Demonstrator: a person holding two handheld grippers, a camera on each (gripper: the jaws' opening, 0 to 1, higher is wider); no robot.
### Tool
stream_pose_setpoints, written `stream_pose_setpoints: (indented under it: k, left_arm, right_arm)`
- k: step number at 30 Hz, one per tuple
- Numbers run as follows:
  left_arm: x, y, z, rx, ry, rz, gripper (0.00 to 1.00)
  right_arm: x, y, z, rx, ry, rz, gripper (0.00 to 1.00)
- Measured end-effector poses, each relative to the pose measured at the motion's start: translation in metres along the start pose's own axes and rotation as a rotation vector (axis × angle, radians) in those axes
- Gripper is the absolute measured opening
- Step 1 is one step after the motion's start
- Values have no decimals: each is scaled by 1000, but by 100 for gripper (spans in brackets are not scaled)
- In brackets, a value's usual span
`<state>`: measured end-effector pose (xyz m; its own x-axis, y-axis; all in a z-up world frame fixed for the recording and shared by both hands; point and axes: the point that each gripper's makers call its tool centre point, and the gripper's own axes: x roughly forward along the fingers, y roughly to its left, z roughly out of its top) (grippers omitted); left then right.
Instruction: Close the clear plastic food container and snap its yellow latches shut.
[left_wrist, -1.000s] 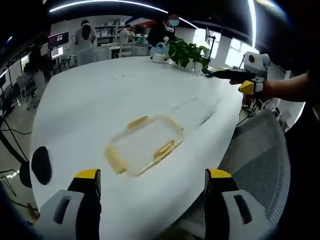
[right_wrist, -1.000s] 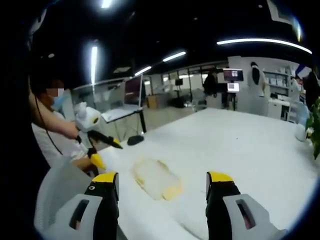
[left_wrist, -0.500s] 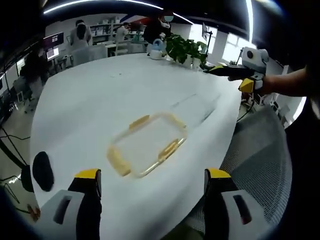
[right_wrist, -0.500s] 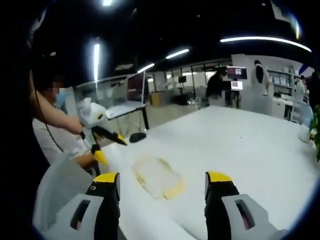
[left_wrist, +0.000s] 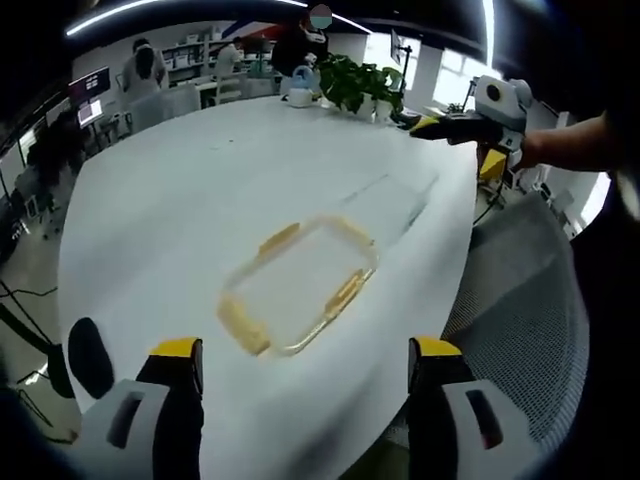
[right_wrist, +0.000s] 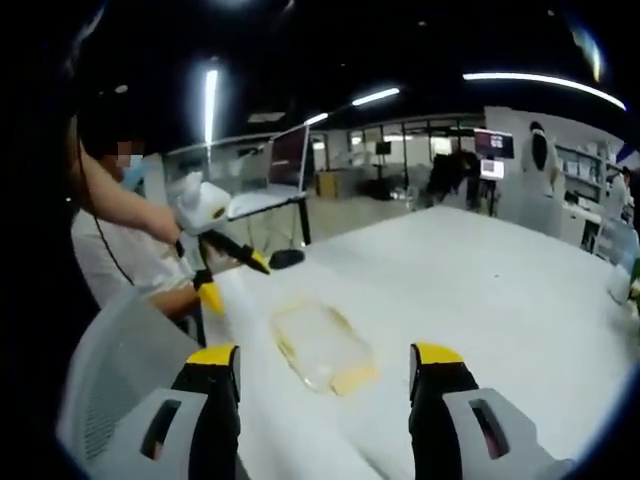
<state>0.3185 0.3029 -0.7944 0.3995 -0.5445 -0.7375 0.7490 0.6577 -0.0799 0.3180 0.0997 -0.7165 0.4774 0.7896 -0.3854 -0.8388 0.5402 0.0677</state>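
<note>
Lying near the white table's (left_wrist: 150, 200) edge, clear container (left_wrist: 298, 283), lid seemingly on, both tongs (left_wrist: 300, 375) (right_wrist: 325, 375) spread, unladen.

At the bottom of the left gripper view, the left gripper (left_wrist: 305, 365) shows two black jaws capped with yellow tips, each set on a light grey housing with a dark slot. The right gripper (right_wrist: 325, 368), at the bottom of the right gripper view, is built the same way. Seen at the upper right of the left gripper view, its body is white with black, yellow-tipped jaws. At the left of the right gripper view, the person wears a white short-sleeved top.
</note>
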Motion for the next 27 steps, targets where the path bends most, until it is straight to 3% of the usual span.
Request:
stream_pose_setpoints:
  k: [7, 27]
  left_arm:
    - [6, -3, 0, 28, 19, -21, 84]
    - [10, 4, -3, 96, 71, -54, 83]
  right_arm:
    - [6, 1, -7, -26, 40, 21, 66]
    - [27, -4, -8, -56, 76, 84, 64]
